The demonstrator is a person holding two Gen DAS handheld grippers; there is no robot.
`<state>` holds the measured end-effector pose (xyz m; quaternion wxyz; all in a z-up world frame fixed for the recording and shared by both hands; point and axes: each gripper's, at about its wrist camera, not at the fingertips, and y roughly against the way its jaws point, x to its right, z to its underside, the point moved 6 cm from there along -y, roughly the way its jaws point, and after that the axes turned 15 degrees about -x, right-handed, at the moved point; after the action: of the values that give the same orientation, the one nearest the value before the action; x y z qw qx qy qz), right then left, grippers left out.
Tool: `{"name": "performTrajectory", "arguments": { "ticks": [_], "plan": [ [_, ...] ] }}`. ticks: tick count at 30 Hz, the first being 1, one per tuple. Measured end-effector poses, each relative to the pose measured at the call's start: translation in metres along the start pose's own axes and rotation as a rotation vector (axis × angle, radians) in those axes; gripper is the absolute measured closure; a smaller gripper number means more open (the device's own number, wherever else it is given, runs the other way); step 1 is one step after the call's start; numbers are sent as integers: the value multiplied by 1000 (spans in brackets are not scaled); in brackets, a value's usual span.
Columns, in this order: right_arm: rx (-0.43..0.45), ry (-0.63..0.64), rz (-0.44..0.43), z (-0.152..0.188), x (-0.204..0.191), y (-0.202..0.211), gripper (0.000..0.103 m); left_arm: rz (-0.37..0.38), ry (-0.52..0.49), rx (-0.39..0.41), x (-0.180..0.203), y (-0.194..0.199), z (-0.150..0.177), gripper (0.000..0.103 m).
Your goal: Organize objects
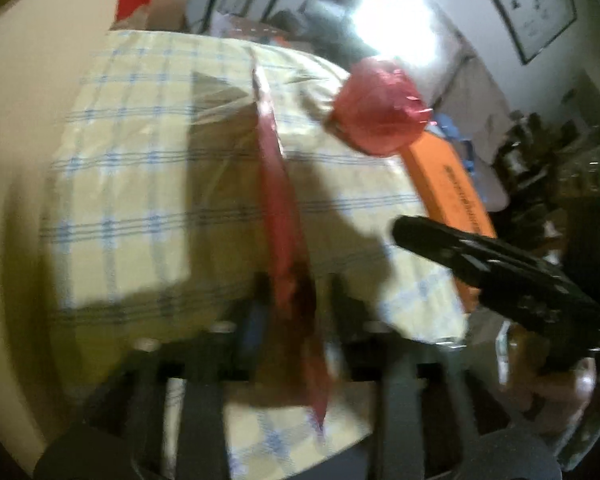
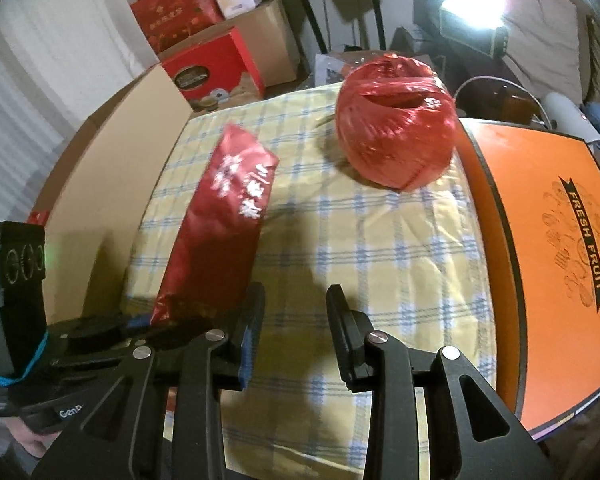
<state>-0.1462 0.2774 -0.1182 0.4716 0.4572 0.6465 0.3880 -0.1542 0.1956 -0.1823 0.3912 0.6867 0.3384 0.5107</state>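
One tool (image 1: 296, 304) grips the red packet (image 2: 220, 220); the other (image 2: 296, 320) gapes.

I see a red foil packet (image 2: 220, 216) with white characters, raised over the checked cloth's left edge; a red twine ball (image 2: 396, 120) sits at its far-right corner.

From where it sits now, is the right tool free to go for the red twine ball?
Probably yes. The right tool is open and holds nothing, and only bare checked tablecloth lies between it and the red twine ball. The red packet, gripped by the left tool, stays off to the side.
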Motion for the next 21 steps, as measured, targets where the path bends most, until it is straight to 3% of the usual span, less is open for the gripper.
{"name": "performTrajectory", "arguments": {
  "ticks": [1, 5, 21],
  "plan": [
    [2, -1, 5, 1, 1, 0, 69, -38, 8, 9, -2, 0, 1, 46],
    [8, -4, 33, 1, 4, 0, 67, -126, -1, 14, -2, 0, 2, 41],
    [27, -45, 103, 4, 24, -1, 53, -341, -36, 13, 9, -17, -12, 41]
  ]
}}
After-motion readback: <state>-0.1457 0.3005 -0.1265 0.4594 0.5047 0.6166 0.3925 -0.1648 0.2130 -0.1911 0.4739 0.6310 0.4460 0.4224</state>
